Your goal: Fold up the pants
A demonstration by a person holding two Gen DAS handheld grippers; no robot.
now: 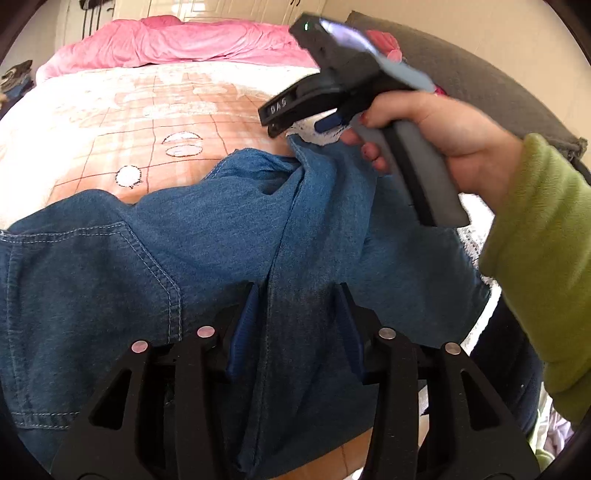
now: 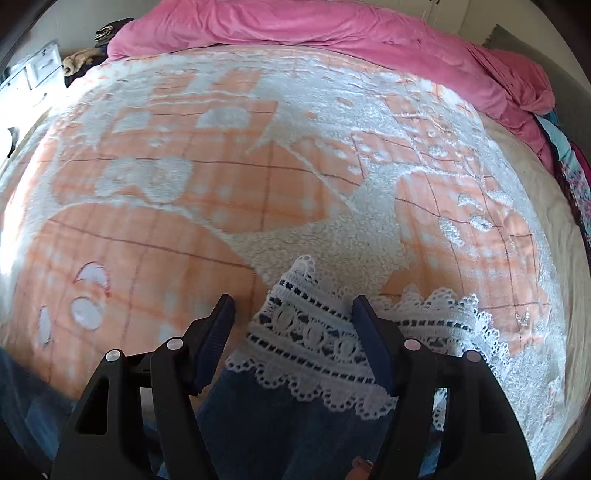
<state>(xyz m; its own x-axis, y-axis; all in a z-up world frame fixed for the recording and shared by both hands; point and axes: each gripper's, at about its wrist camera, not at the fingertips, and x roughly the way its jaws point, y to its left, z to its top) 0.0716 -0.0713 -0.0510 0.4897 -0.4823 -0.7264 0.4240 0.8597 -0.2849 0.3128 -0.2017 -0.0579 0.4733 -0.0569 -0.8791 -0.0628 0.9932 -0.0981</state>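
Observation:
Blue denim pants (image 1: 207, 258) with a white lace hem (image 2: 314, 332) lie bunched on the bed near me. My left gripper (image 1: 297, 299) stands open over the denim, one leg seam running between its fingers. My right gripper (image 2: 293, 306) is open too, its blue pads either side of the lace hem, which lies between them without being pinched. In the left wrist view the right gripper (image 1: 295, 127) is held by a hand in a green sleeve, its tips at the lace end of a raised leg.
The bed is covered by an orange and white fleece blanket (image 2: 258, 177). A pink duvet (image 2: 332, 33) is heaped along the far side. A grey cushion (image 1: 480, 85) lies at the right. Clothes are piled at the far left (image 2: 85, 59).

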